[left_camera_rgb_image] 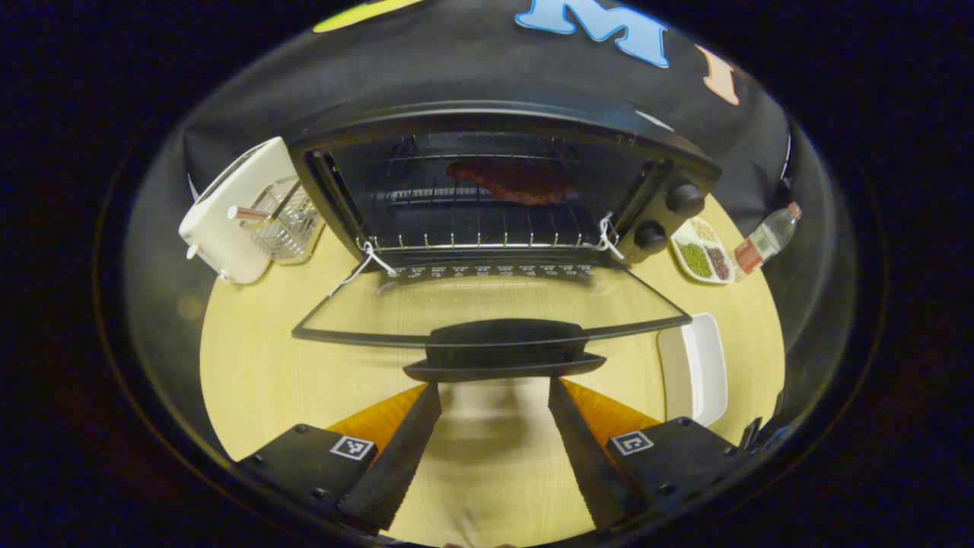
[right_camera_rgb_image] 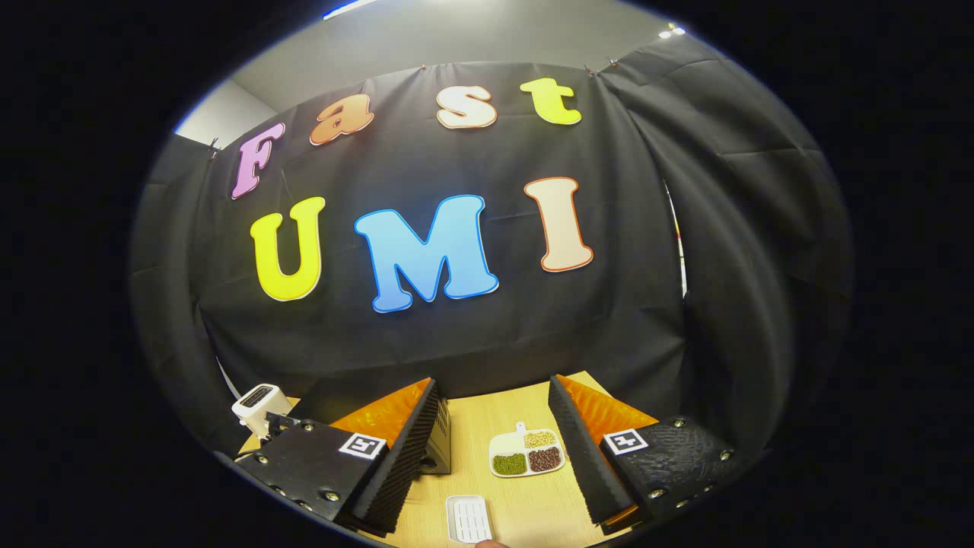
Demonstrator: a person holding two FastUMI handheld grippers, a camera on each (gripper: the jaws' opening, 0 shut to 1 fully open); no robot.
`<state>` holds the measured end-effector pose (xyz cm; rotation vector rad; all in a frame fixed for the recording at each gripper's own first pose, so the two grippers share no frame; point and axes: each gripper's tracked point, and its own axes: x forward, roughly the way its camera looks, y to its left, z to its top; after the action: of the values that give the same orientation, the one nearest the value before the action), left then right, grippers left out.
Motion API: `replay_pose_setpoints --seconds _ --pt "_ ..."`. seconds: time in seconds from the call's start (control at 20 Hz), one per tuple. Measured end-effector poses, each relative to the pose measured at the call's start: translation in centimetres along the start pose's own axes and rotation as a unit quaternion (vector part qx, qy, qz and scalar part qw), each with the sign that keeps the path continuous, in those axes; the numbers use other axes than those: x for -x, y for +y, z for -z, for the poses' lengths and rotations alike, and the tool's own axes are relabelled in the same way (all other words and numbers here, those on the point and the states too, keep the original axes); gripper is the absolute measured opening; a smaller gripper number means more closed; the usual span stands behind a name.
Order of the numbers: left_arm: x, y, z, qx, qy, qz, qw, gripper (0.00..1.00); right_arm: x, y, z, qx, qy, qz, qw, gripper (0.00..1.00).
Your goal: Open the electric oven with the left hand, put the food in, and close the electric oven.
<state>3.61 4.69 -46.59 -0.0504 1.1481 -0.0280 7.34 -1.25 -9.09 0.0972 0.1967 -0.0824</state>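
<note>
The black electric oven (left_camera_rgb_image: pixel 502 129) stands at the back of the wooden table (left_camera_rgb_image: pixel 259 365) with its glass door (left_camera_rgb_image: pixel 487 304) folded down flat. A reddish-brown piece of food (left_camera_rgb_image: pixel 514 180) lies on the wire rack inside. My left gripper (left_camera_rgb_image: pixel 493 390) is open just in front of and below the door handle (left_camera_rgb_image: pixel 502 346), with nothing between its fingers. My right gripper (right_camera_rgb_image: pixel 493 396) is open too and holds nothing; it is raised and faces the booth wall. A corner of the oven (right_camera_rgb_image: pixel 436 438) shows beside its left finger.
Left of the oven stand a white toaster (left_camera_rgb_image: pixel 228 217) and a wire basket (left_camera_rgb_image: pixel 293 221). To the right are a divided dish of beans (left_camera_rgb_image: pixel 704 255), a bottle (left_camera_rgb_image: pixel 767 237) and a white rectangular tray (left_camera_rgb_image: pixel 696 369). The dish (right_camera_rgb_image: pixel 527 453) and tray (right_camera_rgb_image: pixel 469 519) lie below my right gripper.
</note>
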Motion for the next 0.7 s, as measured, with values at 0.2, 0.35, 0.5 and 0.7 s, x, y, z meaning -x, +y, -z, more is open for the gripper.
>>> replay_pose_setpoints --seconds 0.2,0.35,0.5,0.7 --pt "1.1 -0.5 -1.8 0.014 -0.032 0.005 0.999 0.97 0.4 0.7 -0.2 0.009 -0.003 -0.009 1.000 0.89" --pt "1.7 -0.4 -3.4 0.013 -0.054 0.004 0.998 0.97 0.7 0.5 -0.2 0.009 -0.004 -0.006 1.000 0.89" --pt "2.9 -0.2 -4.8 0.019 -0.078 0.004 0.997 0.97 0.8 0.0 0.1 0.007 -0.001 -0.001 1.000 0.89" --pt "4.9 -0.6 -6.7 0.032 -0.124 0.019 0.992 1.00 1.0 -0.4 0.5 0.010 0.004 0.000 1.000 0.89"
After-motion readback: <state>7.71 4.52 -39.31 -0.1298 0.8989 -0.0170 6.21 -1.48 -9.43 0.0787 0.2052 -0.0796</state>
